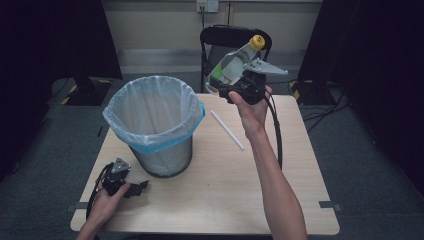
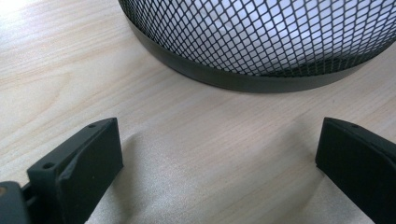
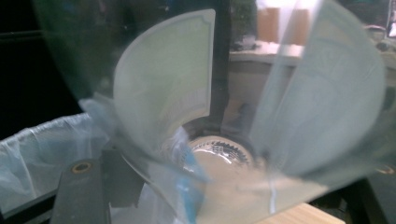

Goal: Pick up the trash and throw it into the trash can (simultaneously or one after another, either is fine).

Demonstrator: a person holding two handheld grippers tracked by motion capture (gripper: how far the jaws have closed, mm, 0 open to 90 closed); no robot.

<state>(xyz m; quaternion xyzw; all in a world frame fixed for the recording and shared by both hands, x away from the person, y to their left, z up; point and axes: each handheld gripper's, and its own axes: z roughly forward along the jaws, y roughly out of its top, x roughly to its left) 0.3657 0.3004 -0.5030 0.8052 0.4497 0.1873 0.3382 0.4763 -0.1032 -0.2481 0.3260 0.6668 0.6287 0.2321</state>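
A pale wooden table is seen from above, with dark curtains at both sides and a black folding chair behind its far edge. On the left half of the table a black mesh waste bin is stood upright, lined with a pale blue bag whose rim is folded over the top. The bin lies between the two hands. A white straw is left lying flat on the bare wood, just right of the bin and apart from it.

A clear plastic bottle with a yellow cap is gripped across its body by the right gripper, held tilted above the table's far edge, beside the bin's rim and not over its mouth. The left gripper is rested low on the table near the bin's foot, its jaws spread wide with nothing between them.

In the left gripper view, the bin's mesh and base ring are shown close. In the right gripper view, the bottle's label is seen through the clear wall, with the bag's rim beyond.
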